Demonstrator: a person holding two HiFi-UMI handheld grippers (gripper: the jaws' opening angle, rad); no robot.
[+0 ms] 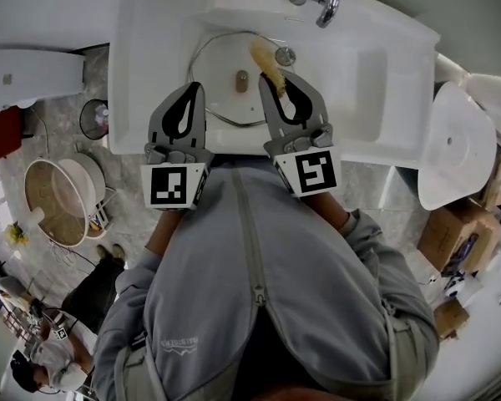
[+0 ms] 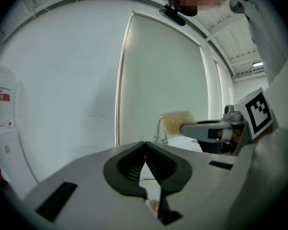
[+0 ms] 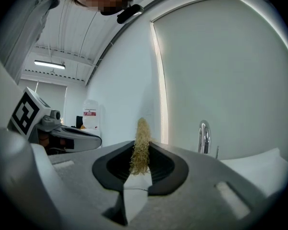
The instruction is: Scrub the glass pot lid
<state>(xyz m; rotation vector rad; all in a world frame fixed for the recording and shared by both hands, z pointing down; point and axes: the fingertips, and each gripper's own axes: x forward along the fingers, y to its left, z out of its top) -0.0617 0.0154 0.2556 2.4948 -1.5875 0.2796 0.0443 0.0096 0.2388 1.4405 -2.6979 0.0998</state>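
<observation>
Down in the sink [image 1: 376, 65] basin, at 12 o'clock from both grippers, lies the lid [image 1: 242, 80]. On the left gripper [image 1: 192, 88] the fingers are closed, empty; the right gripper [image 1: 277, 80], at its 3 o'clock, pinches a sponge [image 1: 265, 59].

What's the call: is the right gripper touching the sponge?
Touching. The right gripper view shows the right gripper with its jaws clamped on the sponge, which sticks out from between them.

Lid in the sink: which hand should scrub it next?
Right. The right gripper is shut on the sponge above the lid; the left gripper is shut and empty.
</observation>
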